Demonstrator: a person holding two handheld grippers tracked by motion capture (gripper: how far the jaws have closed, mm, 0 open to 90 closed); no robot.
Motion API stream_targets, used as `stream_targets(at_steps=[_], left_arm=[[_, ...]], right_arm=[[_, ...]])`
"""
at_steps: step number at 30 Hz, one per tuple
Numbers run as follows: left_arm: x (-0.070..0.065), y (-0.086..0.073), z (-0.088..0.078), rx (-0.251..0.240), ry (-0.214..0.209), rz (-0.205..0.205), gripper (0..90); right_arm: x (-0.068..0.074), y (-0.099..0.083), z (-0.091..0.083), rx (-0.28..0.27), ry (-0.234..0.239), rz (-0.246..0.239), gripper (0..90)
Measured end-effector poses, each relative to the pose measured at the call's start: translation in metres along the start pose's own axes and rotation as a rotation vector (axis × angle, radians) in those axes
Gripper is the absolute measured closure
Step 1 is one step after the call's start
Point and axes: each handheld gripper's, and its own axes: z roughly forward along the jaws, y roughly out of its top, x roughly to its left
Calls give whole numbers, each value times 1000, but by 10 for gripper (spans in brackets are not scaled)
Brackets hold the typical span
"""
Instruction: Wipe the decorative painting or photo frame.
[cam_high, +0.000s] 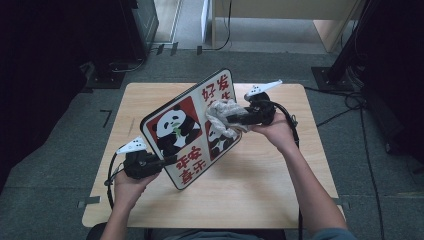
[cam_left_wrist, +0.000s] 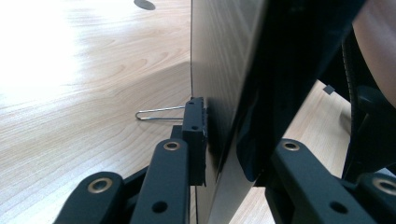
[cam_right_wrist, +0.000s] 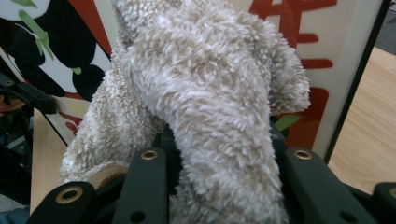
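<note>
Right now my left gripper (cam_high: 167, 161) clamps the panda board's (cam_high: 190, 130) seven-o'clock edge, while my right gripper (cam_high: 231, 119) grips the fluffy cloth (cam_high: 222, 116) against its face.

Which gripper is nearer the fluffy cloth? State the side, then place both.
Right. The right gripper grips the fluffy cloth against the panda board; the left gripper clamps the board's lower edge, apart from the cloth.

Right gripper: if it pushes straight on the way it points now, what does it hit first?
The panda board, probably. The right gripper is shut on the fluffy beige cloth, and the cloth bulges ahead of its jaws toward the printed face. The cloth looks already against the board in the high view, though depth is unclear.
</note>
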Motion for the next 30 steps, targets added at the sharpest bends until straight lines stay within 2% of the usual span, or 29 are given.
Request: stream_targets(at_steps=[9,15,30], left_arm=[[1,1,-1,3,-4,-15,736],[-1,1,-1,15,9,-5,734],[-1,0,-2,9,-2,0,693]], right_arm=[[-1,-10,4,22,0,11,654],[-3,-18,8,36,-2,6,654],[-5,-36,17,75,-7,19,653]])
